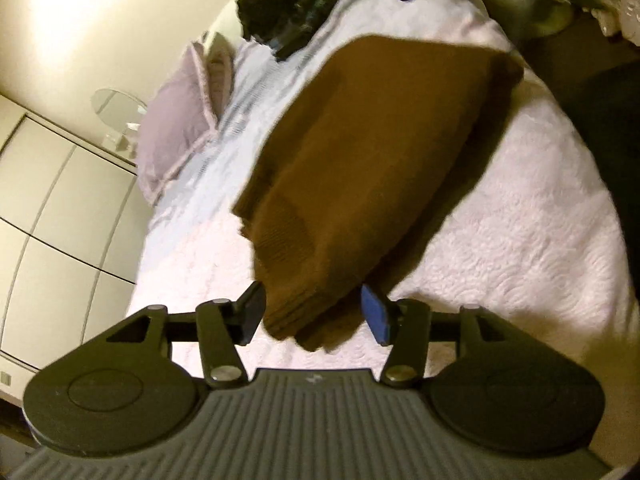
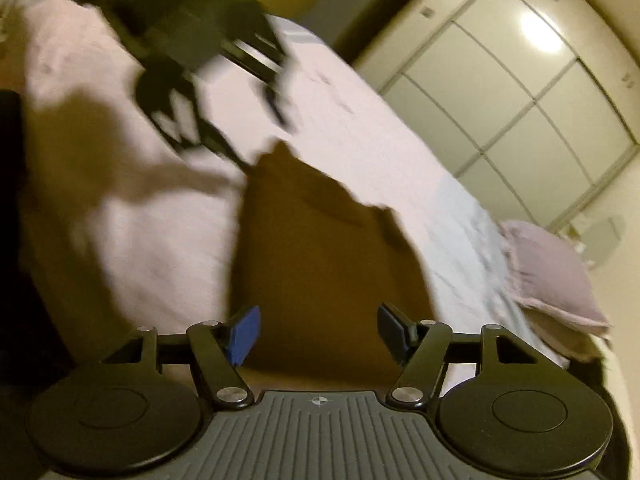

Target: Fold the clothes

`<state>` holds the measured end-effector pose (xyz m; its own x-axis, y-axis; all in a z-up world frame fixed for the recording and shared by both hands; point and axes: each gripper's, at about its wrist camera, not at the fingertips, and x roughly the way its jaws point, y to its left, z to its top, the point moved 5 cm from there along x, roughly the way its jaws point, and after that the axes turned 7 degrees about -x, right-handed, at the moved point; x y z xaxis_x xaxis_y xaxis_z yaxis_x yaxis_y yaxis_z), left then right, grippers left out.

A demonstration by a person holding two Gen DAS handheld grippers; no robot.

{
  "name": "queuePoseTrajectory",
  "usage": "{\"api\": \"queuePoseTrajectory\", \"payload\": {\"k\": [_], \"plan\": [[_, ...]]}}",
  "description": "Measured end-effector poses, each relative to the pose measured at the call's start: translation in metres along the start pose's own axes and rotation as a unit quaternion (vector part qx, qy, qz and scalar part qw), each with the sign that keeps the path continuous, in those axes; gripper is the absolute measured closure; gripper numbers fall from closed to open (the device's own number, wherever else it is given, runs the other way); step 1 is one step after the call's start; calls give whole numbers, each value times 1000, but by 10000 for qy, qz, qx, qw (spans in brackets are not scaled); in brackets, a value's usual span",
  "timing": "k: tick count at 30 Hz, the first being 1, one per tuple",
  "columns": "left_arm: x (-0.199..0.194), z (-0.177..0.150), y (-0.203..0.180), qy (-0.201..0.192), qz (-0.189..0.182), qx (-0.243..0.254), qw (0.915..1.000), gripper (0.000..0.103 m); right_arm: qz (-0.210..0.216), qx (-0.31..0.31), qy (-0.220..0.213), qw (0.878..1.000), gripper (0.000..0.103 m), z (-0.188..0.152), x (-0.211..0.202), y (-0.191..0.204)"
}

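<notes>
Brown sweater [image 1: 360, 168] lies folded on the pink bed cover [image 1: 520, 240]; its near corner sits between the wide-apart fingers of the left gripper [image 1: 314, 314]; the right gripper [image 2: 318, 334] is spread wide over it too; farther off are a pillow [image 1: 176, 128] and dark clothes [image 1: 288, 0], cut off; everything there is blurry.

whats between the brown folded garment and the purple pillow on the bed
Only bare bedcover, pale and wrinkled, with nothing lying on it. The left wrist view shows this stretch best, between the brown garment and the purple pillow; the right wrist view agrees, though blurred.
</notes>
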<state>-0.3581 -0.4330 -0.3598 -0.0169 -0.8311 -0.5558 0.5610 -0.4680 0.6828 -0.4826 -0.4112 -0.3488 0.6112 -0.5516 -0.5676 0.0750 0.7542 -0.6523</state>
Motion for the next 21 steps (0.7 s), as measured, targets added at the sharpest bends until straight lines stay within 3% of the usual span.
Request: {"api": "queuePoseTrajectory", "payload": {"k": [2,4,6,9,10,11,12,16,20,21], "plan": [[6,-2,-3,-24,-62,-12,10000,51,-1,-306,157,9994,39,12,11,20],[6,-6,-6,-113,-25,52,9999,38,3,-561,440,9975,39,13,31,34],[4,-9,-8,-225,-19,111,9997,33,-41,-704,653,9954,39,7,56,48],[1,-13,-13,-367,-11,276,9989,28,-221,-877,856,9922,39,1,74,48],[1,-14,-15,-402,4,353,9986,27,-241,-933,922,9911,42,-1,76,45],[3,-15,-17,-416,16,414,9983,26,-231,-980,964,9902,58,-4,78,42],[5,-15,-19,-421,15,470,9980,24,-171,-952,954,9907,68,-6,77,38],[19,-9,-24,-495,162,897,9946,20,-120,-659,778,9947,77,-8,62,23],[38,4,-28,-556,356,1409,9878,22,-173,-413,613,9971,79,-9,43,7],[43,7,-28,-528,360,1479,9869,39,-186,-352,572,9976,78,-9,38,3]]}}
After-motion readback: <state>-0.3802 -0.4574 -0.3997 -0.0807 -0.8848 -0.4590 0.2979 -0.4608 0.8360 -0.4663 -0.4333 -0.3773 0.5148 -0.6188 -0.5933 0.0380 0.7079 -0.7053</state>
